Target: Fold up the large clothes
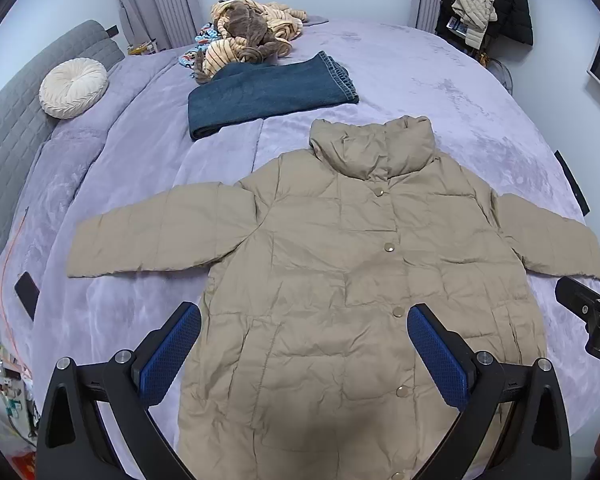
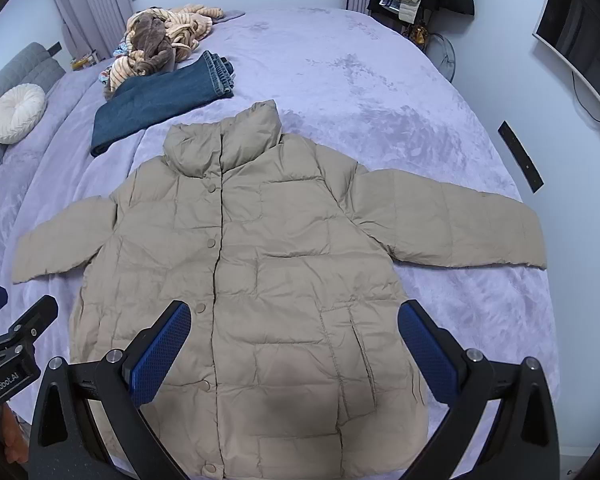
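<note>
On the lavender bedspread [image 1: 440, 80] a beige puffer jacket [image 1: 340, 280] lay spread flat, front side up and snapped shut, its stand-up collar [image 1: 374, 148] pointing away from both cameras and its hem nearest them. Its long axis ran straight ahead from hem to collar, along the line of snap buttons [image 1: 389, 247], while both sleeves stuck out sideways across that axis.

Both tools hung above the hem end. The left gripper [image 1: 304, 356] had its blue-padded jaws spread wide with nothing between them, over the lower front panel just on the left of the button line. The right gripper [image 2: 294, 354] was likewise agape and empty, over the lower right panel near the slanted pocket seam [image 2: 356, 332]. Neither appeared to touch the fabric, though the fisheye view made the height hard to judge.

The next fold, I judged, would turn on the sleeves. The left sleeve [image 1: 160, 236] lay forward and well out to the left of the left tool, its cuff near the bed's left side; the right sleeve [image 2: 460, 232] lay forward and out to the right of the right tool. Each tool was therefore the nearer one to the sleeve on its own side, and each would have to reach forward and outward, then carry the cuff inward across the body.

Beyond the collar, folded jeans [image 1: 268, 92] and a heap of striped plush clothing [image 1: 252, 36] lay apart from the jacket, and a round cream cushion [image 1: 74, 88] rested by the grey headboard [image 1: 16, 128].
</note>
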Tool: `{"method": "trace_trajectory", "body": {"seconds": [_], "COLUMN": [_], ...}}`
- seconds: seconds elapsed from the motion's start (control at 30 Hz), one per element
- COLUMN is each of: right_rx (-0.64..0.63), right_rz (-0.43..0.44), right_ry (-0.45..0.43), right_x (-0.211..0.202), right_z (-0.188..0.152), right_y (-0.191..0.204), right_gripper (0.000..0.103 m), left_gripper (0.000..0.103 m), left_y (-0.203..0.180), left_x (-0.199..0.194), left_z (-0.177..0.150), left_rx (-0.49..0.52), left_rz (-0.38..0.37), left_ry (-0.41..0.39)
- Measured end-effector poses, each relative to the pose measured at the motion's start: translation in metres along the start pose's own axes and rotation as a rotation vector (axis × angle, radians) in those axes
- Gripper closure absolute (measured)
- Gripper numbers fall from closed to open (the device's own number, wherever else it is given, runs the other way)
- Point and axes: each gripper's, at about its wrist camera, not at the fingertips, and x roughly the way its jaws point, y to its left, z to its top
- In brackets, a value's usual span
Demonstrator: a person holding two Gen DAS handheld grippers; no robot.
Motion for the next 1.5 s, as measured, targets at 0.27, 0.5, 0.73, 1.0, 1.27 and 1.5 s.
{"method": "trace_trajectory", "body": {"seconds": [0.27,0.5,0.73,1.0,1.27,1.5], "right_rx": [-0.003,-0.006,-0.005,-0.006,-0.008,-0.007], "right_rz": [0.002,0.001,-0.001,-0.002,-0.004,-0.003], "right_ry": [0.0,-0.002,-0.002,-0.002,-0.004,-0.003], "right_x": [0.0001,0.0001,0.0001,0.0,0.0004,0.0003], "right_z": [0.0007,0.0011,0.0013,0.0019,0.0028,0.003], "right_y": [0.0009,0.002,0.0028,0.003,0.0036,0.0037], "right_gripper": [0.0,0.0,0.0,0.0,0.0,0.0], "left_gripper": [0.0,0.0,0.0,0.0,0.0,0.0], "left_y": [-0.0001,0.0012,0.0036,0.0045,0.0043,0.0039], "left_x": [-0.0003,-0.0012,-0.0018,-0.0018,-0.0017,-0.0016], "left_z": [0.0,0.0003,0.0003,0.001,0.0007,0.0006], "left_rx": [0.001,0.001,-0.002,-0.003,-0.003,-0.003], "left_rz": [0.004,0.004,0.007,0.01,0.01,0.01], "left_ry": [-0.001,-0.003,-0.001,0.0,0.0,0.0]}}
